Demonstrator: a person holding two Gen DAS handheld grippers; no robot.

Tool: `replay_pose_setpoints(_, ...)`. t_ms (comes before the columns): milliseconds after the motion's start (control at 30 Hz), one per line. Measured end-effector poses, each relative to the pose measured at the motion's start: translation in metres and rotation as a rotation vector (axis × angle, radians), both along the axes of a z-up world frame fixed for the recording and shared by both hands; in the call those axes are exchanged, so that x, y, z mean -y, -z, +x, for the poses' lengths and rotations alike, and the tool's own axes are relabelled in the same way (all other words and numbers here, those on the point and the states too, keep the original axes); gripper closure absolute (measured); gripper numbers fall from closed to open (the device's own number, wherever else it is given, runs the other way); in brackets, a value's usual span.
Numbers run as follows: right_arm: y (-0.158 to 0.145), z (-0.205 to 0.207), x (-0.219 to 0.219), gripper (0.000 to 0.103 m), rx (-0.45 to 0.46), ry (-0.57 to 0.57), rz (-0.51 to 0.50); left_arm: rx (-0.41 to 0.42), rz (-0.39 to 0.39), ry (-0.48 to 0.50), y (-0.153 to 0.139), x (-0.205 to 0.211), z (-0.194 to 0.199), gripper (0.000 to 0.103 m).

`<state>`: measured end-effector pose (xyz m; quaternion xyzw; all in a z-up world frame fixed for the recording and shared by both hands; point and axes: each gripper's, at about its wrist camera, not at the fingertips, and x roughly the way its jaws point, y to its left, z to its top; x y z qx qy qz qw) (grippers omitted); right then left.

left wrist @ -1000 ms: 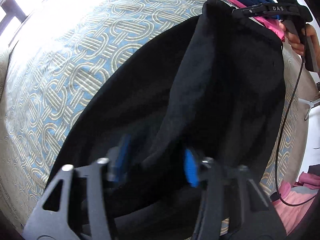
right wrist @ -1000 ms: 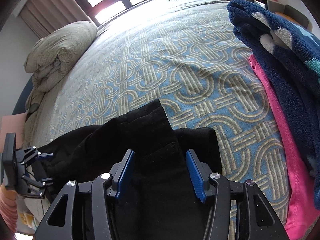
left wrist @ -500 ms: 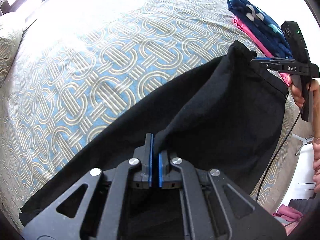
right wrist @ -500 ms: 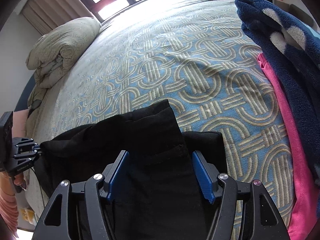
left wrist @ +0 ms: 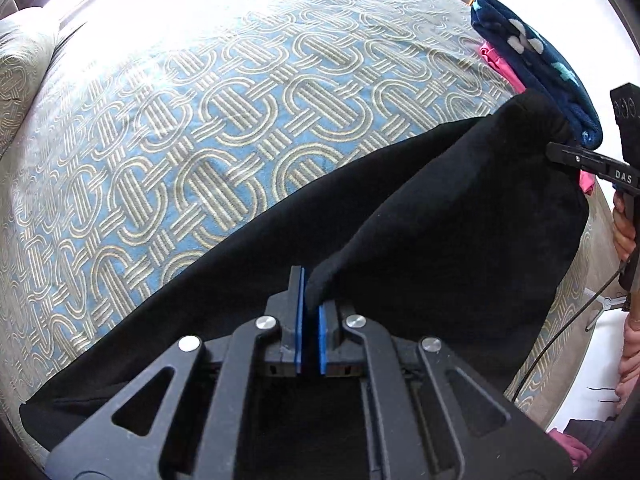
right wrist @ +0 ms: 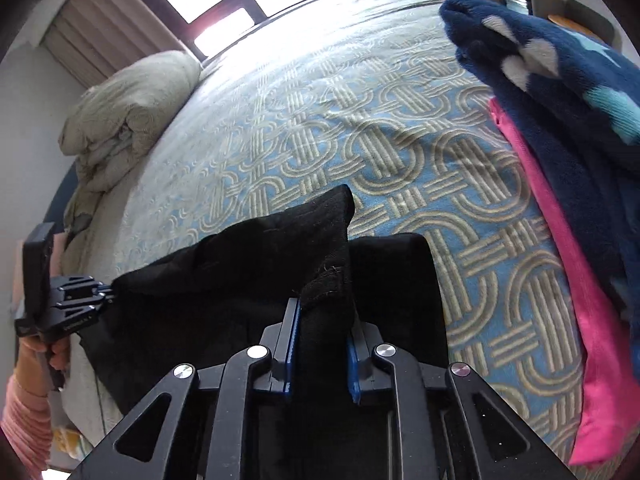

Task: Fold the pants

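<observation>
Fold barely begun: black pants [left wrist: 440,220] held stretched over the bed's [left wrist: 240,128] near edge, one end each in left gripper [left wrist: 311,332] and right gripper [right wrist: 322,354], both clenched on cloth. Folding over remains. Patterned bedspread; blue and pink garments [right wrist: 560,120] at right edge; window beyond.

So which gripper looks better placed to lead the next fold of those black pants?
Probably neither alone. The left gripper and right gripper are each clamped on an end of the black pants, stretched over the bedspread, so both should move together.

patterned bed [left wrist: 240,120], bright window [right wrist: 208,12], curtains [right wrist: 88,52]
</observation>
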<state>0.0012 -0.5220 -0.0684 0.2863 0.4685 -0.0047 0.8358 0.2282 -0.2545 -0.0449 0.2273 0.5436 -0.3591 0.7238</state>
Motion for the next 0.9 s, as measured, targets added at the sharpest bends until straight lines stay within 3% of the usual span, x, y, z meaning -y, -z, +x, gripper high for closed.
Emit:
replay_pose_setpoints(200, -0.038, -0.061, -0.007, 0.086, 0.088, 0.105, -0.005, 0.06, -0.045, 0.033, -0.03, 0.018, -0.003, 0.096)
replay_pose_setpoints(300, -0.039, -0.058, 0.002, 0.082, 0.076, 0.16, -0.039, 0.109, 0.011, 0.044, -0.019, 0.044, 0.011, 0.089)
replay_pose_setpoints(367, -0.026, -0.04, 0.011, 0.056, -0.001, 0.201, -0.135, 0.137, 0.1, 0.038, 0.005, 0.055, 0.021, 0.08)
replay_pose_setpoints(400, -0.016, -0.034, 0.018, 0.052, -0.056, 0.232, -0.181, 0.147, 0.157, 0.018, 0.017, 0.057, 0.026, 0.078)
replay_pose_setpoints(467, 0.0, -0.028, 0.032, 0.051, -0.15, 0.307, -0.221, 0.125, 0.188, -0.008, 0.034, 0.053, 0.032, 0.072)
replay_pose_setpoints(600, -0.002, -0.062, 0.034, 0.051, -0.059, 0.321, -0.091, 0.129, 0.164, -0.014, 0.037, 0.038, 0.031, 0.065)
replay_pose_setpoints(833, -0.035, -0.115, -0.026, 0.051, 0.08, 0.181, -0.105, 0.163, 0.06, -0.057, -0.003, 0.006, 0.021, 0.061)
replay_pose_setpoints(900, -0.036, -0.115, -0.04, 0.051, 0.126, 0.142, -0.066, 0.202, 0.042, -0.059, -0.018, -0.006, 0.009, 0.054)
